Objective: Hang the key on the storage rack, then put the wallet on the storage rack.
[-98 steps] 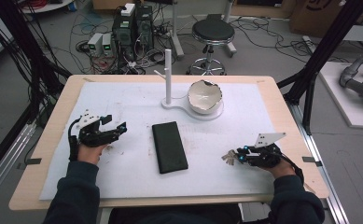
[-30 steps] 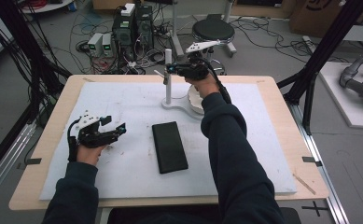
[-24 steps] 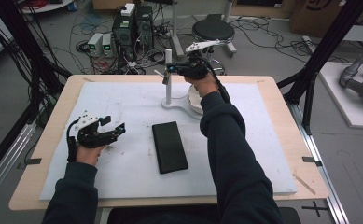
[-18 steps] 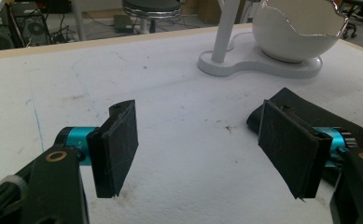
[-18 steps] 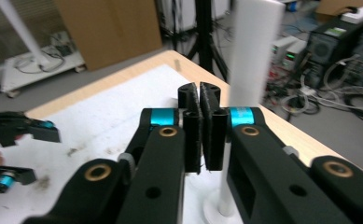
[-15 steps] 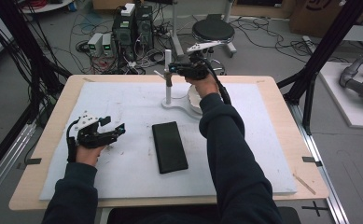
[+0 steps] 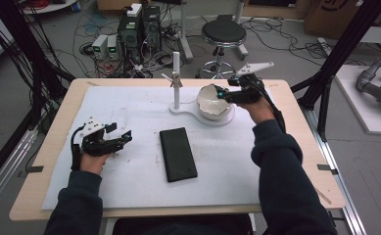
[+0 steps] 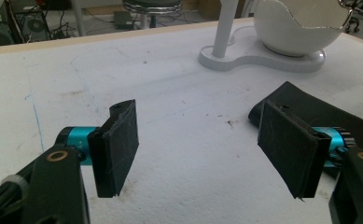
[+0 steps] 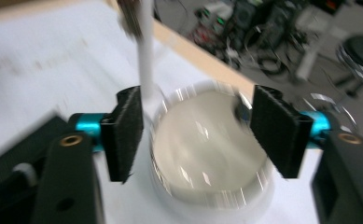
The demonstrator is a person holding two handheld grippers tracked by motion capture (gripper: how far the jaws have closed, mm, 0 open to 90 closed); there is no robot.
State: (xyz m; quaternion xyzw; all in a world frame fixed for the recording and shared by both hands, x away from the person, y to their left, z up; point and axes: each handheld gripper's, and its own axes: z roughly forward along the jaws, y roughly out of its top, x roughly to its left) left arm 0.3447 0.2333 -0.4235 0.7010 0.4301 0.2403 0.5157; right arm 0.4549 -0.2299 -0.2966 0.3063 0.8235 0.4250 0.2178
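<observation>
**Claws both open, right one at the bowl**

Left claw (image 7: 124, 135) rests on the table (image 7: 56, 147) near its left edge, jaws spread wide on nothing. I count one black phone (image 7: 178, 154) mid-table, long axis running near to far, open mat all round it. One white stand (image 7: 176, 78) rises upright beyond it. My right claw (image 7: 221, 94) hangs open over the one white bowl (image 7: 210, 102), mouth tilted up towards it, empty.
</observation>
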